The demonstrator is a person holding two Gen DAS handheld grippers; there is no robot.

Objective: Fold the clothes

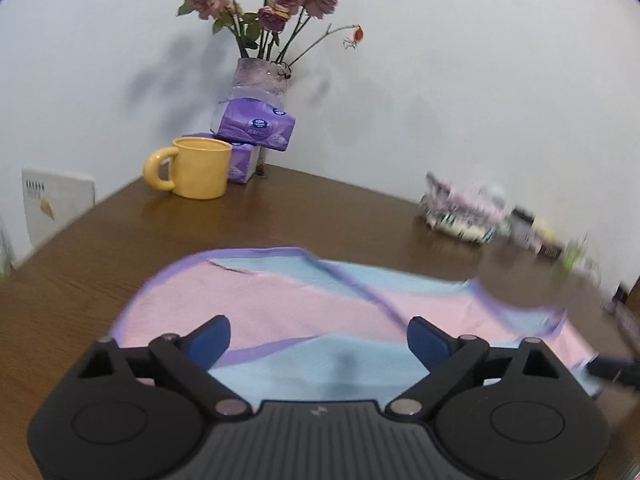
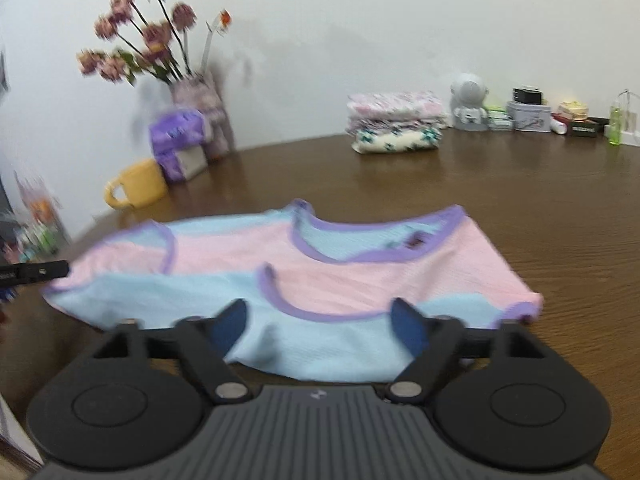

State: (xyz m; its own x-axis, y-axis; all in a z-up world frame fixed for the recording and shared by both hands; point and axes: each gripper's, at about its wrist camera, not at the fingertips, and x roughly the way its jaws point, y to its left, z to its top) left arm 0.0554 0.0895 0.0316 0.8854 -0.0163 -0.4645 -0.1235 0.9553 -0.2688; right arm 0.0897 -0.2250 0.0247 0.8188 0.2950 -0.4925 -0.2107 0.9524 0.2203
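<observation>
A pink and light-blue top with purple trim point(image 2: 304, 276) lies partly folded on the brown wooden table point(image 2: 500, 184). In the left wrist view the same top point(image 1: 304, 312) fills the area just ahead of my left gripper point(image 1: 318, 338), which is open above the cloth with nothing between its blue pads. My right gripper point(image 2: 320, 320) is open too, over the near light-blue edge of the top. The tip of the other gripper shows at the left edge point(image 2: 36, 271) in the right wrist view, and at the right edge point(image 1: 612, 368) in the left wrist view.
A yellow mug point(image 1: 192, 168), purple tissue packs point(image 1: 256, 124) and a vase of dried roses point(image 1: 262, 76) stand at the back left. A stack of folded clothes point(image 2: 396, 124) and several small items, including a white figurine point(image 2: 468, 102), line the wall at the back right.
</observation>
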